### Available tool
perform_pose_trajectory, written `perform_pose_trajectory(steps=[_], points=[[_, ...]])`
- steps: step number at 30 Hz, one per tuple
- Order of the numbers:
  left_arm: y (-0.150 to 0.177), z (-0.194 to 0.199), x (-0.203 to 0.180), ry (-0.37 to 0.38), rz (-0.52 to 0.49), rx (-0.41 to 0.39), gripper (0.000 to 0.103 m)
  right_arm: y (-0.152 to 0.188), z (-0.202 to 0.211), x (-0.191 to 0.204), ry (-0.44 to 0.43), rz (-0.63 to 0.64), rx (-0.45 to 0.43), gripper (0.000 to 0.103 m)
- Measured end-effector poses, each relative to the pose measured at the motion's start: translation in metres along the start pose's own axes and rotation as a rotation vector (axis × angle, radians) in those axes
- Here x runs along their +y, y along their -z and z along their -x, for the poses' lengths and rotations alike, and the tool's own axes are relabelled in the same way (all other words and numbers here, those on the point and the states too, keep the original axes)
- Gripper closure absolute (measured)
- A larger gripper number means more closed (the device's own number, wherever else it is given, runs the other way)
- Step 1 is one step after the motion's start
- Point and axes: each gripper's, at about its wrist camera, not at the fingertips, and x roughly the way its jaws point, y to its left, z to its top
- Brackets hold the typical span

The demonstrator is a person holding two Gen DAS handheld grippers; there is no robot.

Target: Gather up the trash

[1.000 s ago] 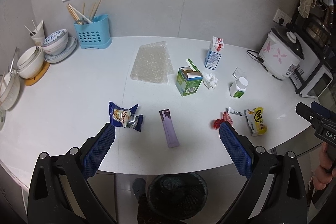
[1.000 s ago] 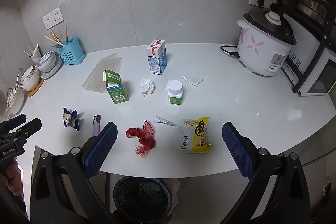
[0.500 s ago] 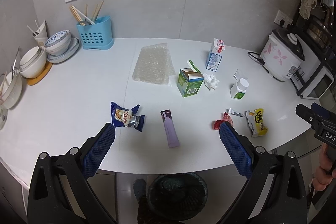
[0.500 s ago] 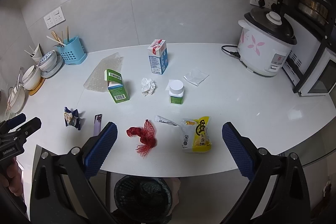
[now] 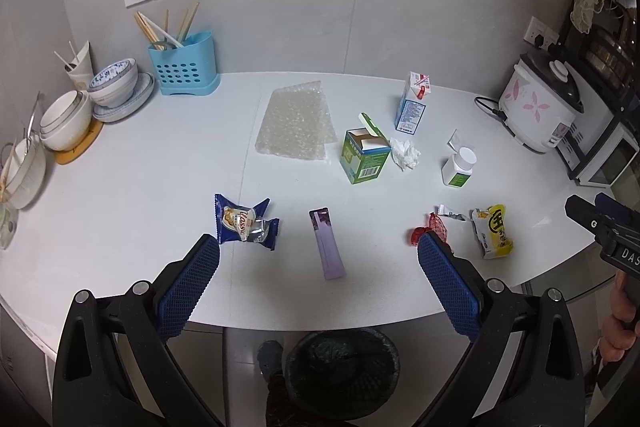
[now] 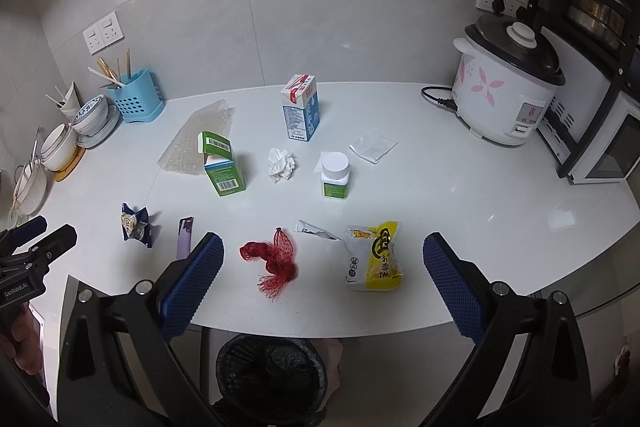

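Left gripper (image 5: 318, 253): wide open, empty, drawn back slightly; blue snack wrapper (image 5: 244, 223) at its 11 o'clock. Right gripper (image 6: 322, 251): wide open, empty, barely shifted; red net (image 6: 274, 259) at 12 o'clock. Bin (image 6: 272, 373) below counter edge. Collection not begun.

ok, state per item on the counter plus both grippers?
left gripper: open, empty
right gripper: open, empty
green carton: upright, flap open
milk carton: upright, spout open
pill bottle: upright, capped
tissue: crumpled
red net bag: bunched, flat
bin: lined, under counter edge
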Motion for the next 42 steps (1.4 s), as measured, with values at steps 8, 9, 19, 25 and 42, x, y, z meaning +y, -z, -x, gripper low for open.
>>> perform_pose_trajectory(steps=[8,9,19,25,42], points=[[0.001,-0.001,0.003,-0.002,0.016,0.010,0.006,0.000,-0.002,-0.001,0.000,0.002,0.001,0.007],[0.001,-0.001,0.004,-0.006,0.016,0.007,0.006,0.000,-0.002,-0.001,0.000,0.000,0.002,0.007],[-0.001,0.001,0.009,-0.014,0.033,0.008,0.006,0.000,-0.003,0.002,0.005,-0.008,0.006,0.007],[-0.002,-0.001,0.011,-0.012,0.033,0.015,0.006,-0.001,-0.004,0.001,0.008,-0.017,0.008,0.007],[0.014,-0.081,0.084,-0.032,0.103,0.133,0.006,0.022,-0.073,0.038,-0.028,0.003,0.143,0.009]])
